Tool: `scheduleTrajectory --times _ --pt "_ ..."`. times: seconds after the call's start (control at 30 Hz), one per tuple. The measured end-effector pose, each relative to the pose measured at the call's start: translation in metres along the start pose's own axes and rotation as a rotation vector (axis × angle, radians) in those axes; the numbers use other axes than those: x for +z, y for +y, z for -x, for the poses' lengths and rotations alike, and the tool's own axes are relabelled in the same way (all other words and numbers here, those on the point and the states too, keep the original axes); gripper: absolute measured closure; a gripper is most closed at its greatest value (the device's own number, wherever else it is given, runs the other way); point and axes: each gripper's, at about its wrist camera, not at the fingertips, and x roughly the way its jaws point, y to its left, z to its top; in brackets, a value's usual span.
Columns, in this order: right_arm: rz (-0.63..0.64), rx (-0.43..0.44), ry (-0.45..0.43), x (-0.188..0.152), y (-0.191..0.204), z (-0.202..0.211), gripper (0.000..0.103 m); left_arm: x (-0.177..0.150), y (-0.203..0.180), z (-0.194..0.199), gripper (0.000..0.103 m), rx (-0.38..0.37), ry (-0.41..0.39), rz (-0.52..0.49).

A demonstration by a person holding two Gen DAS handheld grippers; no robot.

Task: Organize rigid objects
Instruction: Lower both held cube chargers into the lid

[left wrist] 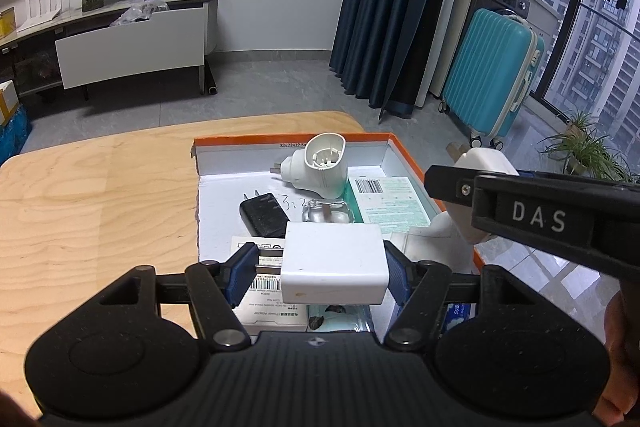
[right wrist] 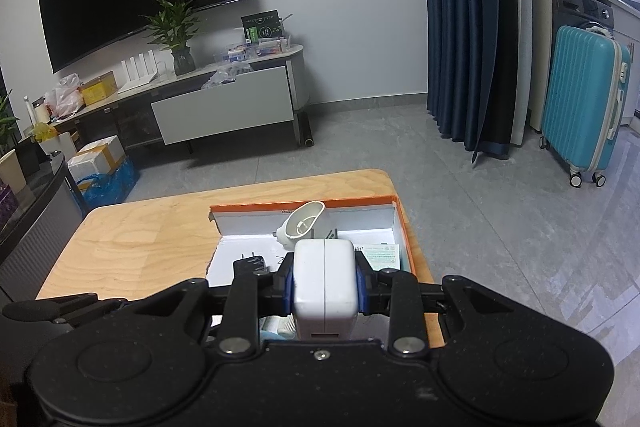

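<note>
An orange-rimmed white box (left wrist: 224,141) sits on the wooden table (left wrist: 92,203). It holds a white plug-in device (left wrist: 320,167), a black charger (left wrist: 262,215), a clear case (left wrist: 326,213) and paper slips. My left gripper (left wrist: 320,267) is shut on a white square adapter (left wrist: 334,261) above the box's near part. My right gripper (right wrist: 325,287) is shut on a white power adapter (right wrist: 325,287) above the box (right wrist: 404,227); it also shows in the left wrist view (left wrist: 480,183) at the box's right edge.
The table's right edge (right wrist: 400,187) drops to grey floor. A teal suitcase (left wrist: 492,75) and blue curtains (left wrist: 380,7) stand to the right. A TV cabinet (right wrist: 224,103) with a plant stands at the far wall.
</note>
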Motion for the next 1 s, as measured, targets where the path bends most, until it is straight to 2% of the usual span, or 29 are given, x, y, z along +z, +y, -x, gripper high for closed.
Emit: scheduleTrajectory --times 1.0 --pt "0.017 -0.001 0.018 0.005 0.002 -0.016 0.068 0.005 -0.002 -0.017 0.037 -0.001 0.015 0.006"
